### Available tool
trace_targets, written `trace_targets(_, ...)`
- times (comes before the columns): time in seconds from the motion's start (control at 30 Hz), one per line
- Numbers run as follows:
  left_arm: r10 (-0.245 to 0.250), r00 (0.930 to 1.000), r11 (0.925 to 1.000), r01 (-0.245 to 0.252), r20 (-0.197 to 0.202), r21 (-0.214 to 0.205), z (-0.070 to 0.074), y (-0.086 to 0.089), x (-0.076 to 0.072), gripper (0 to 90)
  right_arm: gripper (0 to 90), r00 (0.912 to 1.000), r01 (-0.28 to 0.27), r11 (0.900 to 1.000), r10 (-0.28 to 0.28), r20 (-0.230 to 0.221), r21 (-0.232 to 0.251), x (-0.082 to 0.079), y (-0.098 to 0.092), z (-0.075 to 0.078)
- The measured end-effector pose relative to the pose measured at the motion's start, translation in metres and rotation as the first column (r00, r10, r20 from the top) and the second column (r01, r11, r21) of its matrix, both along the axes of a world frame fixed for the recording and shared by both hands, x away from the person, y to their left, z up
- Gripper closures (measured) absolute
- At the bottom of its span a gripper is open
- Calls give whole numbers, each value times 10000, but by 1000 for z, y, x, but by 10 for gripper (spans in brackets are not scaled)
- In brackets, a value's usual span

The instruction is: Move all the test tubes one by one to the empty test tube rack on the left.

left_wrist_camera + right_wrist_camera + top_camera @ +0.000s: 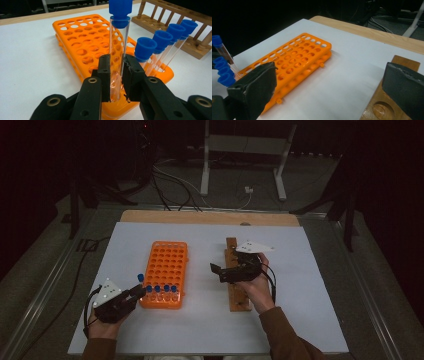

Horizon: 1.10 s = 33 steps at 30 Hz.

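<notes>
The upright tube [117,50] is clamped by the left gripper [117,75], rack [82,42] beneath; the right gripper [329,85] is held agape over the wooden stand [387,105].

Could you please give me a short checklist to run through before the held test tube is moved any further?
1. Left gripper shut on the test tube: ok.
2. Blue cap seated on that tube: ok.
3. Tube bottom out of the orange rack: cannot tell.
4. Three capped tubes beside it standing apart from the held one: ok.
5. Right gripper open, nothing between its jaws: ok.
6. Wooden rack under the right hand, holes free: ok.
</notes>
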<state>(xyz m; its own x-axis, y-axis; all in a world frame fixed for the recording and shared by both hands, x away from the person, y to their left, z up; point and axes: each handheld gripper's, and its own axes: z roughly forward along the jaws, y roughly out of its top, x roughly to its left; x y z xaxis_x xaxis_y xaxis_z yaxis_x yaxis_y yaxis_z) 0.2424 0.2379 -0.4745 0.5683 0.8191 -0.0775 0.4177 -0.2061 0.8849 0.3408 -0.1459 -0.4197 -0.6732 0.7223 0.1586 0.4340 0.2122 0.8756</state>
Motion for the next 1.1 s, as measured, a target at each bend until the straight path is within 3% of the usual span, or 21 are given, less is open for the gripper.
trace_targets(0.47,-33,10000,9999,34,-91,123,-4,1,-4,783,0,9998,204,9998,-204,-32,63,-2,-14,-4)
trace_targets(1.1,-123,9988,9922,181,-471,1233,-9,-5,-5,783,0,9998,209,9998,-209,-38,78,-5,-21,-8)
